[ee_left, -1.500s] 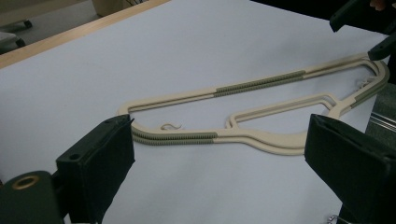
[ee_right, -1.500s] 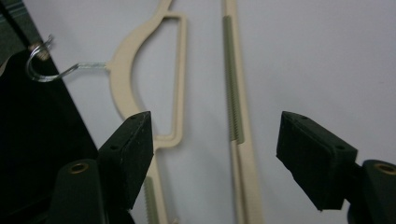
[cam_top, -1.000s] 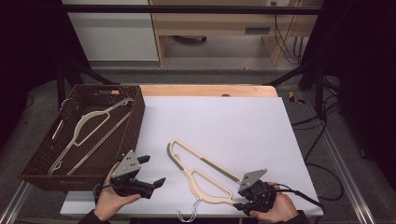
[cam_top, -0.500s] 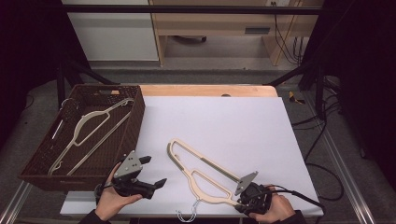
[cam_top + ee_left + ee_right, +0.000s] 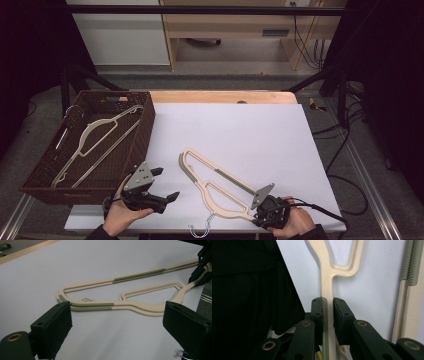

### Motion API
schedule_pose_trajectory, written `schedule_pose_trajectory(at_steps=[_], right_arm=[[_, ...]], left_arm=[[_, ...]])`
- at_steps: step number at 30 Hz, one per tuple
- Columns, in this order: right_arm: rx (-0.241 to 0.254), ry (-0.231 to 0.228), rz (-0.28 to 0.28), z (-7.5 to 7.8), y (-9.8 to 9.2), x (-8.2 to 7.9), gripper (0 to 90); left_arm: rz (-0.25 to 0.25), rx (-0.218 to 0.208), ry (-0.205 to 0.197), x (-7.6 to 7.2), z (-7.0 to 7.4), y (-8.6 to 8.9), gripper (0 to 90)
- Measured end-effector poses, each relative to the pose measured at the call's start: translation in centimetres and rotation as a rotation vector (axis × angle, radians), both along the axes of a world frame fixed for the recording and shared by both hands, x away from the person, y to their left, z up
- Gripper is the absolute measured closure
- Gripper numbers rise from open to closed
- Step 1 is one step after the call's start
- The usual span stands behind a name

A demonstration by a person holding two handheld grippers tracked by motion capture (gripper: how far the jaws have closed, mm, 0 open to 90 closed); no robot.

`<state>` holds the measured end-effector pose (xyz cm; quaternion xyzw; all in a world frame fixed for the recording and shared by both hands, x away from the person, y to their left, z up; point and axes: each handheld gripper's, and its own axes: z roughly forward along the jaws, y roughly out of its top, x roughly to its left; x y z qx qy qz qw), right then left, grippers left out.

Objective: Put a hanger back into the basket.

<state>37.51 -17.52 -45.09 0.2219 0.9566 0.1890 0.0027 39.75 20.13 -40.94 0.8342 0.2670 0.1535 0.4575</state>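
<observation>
My right gripper [image 5: 261, 212], its jaws just closing, clamps the cream hanger [image 5: 216, 185] at its near end. The hanger lies flat on the white table [image 5: 260, 135], long axis running from near right to far left. My left gripper [image 5: 165, 185] hangs released. No writing is readable.

Two hangers [image 5: 220, 187] [image 5: 95, 145], one basket [image 5: 50, 190], two grippers [image 5: 167, 185] [image 5: 262, 212].

Matt cream plastic hanger [image 5: 215, 185] – ribbed grips, metal hook [image 5: 200, 231].
</observation>
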Motion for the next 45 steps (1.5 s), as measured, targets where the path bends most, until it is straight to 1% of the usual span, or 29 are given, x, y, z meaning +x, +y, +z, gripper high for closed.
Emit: schedule_pose_trajectory(at_steps=[3,4,5,9,10,12,13,14,15,20,22,23,24,27,29,30,32,33,35,36,38,39,41,44,45], right_arm=[[0.002,-0.005,0.017,0.1,-0.2,0.2,78.8],[0.002,-0.005,0.017,0.1,-0.2,0.2,78.8],[0.018,0.006,0.009,0.3,-0.3,0.2,78.8],[0.021,0.0,0.018,0.4,-0.4,0.4,78.8],[0.029,0.015,0.01,0.4,-0.4,0.4,78.8],[0.035,0.016,0.003,0.4,-0.5,0.5,78.8],[0.035,0.024,0.001,0.5,-0.5,0.5,78.8],[0.028,0.015,0.007,0.5,-0.6,0.6,78.8],[0.037,0.024,-0.009,0.5,-0.5,0.6,78.7],[0.041,0.02,-0.008,0.8,-0.7,0.7,78.7],[0.048,0.019,-0.008,0.8,-0.8,0.7,78.7],[0.054,0.032,-0.035,0.9,-0.7,0.6,78.7],[0.062,0.031,-0.015,0.9,-0.8,0.7,78.8],[0.069,0.025,-0.019,1.0,-0.8,0.7,78.9],[0.074,0.029,-0.017,1.1,-0.9,0.7,78.8],[0.076,0.019,-0.022,1.2,-0.9,0.8,78.9],[0.084,0.02,-0.027,1.3,-1.0,0.8,78.9],[0.09,0.012,-0.028,1.3,-1.0,0.8,78.9],[0.103,0.013,-0.038,1.4,-1.0,0.8,79.0],[0.108,0.01,-0.03,1.5,-1.1,0.8,79.0],[0.115,0.009,-0.034,1.6,-1.2,0.8,79.0],[0.12,0.008,-0.038,1.6,-1.2,0.8,79.0],[0.128,0.007,-0.042,1.7,-1.2,0.8,79.0],[0.133,0.013,-0.037,1.7,-1.3,0.9,79.0],[0.119,0.014,-0.045,1.5,-1.1,0.9,78.9]], left_arm=[[-0.013,0.011,-0.002,0.0,0.0,-0.2,8.4],[-0.013,0.011,-0.002,0.0,0.0,-0.2,8.5],[-0.023,0.019,-0.002,0.0,0.0,-0.4,8.6],[-0.038,0.03,-0.008,0.0,-0.1,-0.7,8.6],[-0.047,0.036,-0.008,-0.1,-0.1,-0.8,8.6],[-0.051,0.038,-0.01,-0.1,-0.2,-0.9,8.7],[-0.051,0.041,-0.01,-0.1,-0.2,-0.9,8.7],[-0.052,0.041,-0.008,-0.1,-0.2,-0.9,8.7],[-0.052,0.041,-0.008,-0.1,-0.2,-0.9,8.8],[-0.059,0.047,-0.003,-0.1,-0.5,-1.1,8.9],[-0.071,0.058,-0.003,-0.1,-0.6,-1.4,8.9],[-0.077,0.064,0.001,-0.2,-0.7,-1.4,8.9],[-0.077,0.064,-0.001,-0.2,-0.8,-1.5,8.9],[-0.082,0.071,0.0,-0.2,-0.9,-1.6,8.9],[-0.088,0.075,0.004,-0.2,-1.0,-1.7,8.9],[-0.095,0.078,0.011,-0.3,-1.1,-1.9,9.0],[-0.102,0.072,0.018,-0.4,-1.3,-2.1,9.3],[-0.106,0.071,0.025,-0.5,-1.3,-2.3,9.6],[-0.126,0.078,0.031,-0.7,-1.4,-2.8,10.0],[-0.132,0.078,0.039,-0.9,-1.5,-3.0,10.3],[-0.148,0.088,0.04,-1.1,-1.6,-3.5,10.7],[-0.148,0.088,0.04,-1.1,-1.6,-3.5,10.8],[-0.164,0.091,0.051,-1.4,-1.9,-4.1,11.1],[-0.172,0.096,0.057,-1.5,-2.1,-4.4,11.5],[-0.175,0.104,0.062,-1.5,-2.4,-4.5,11.4]])
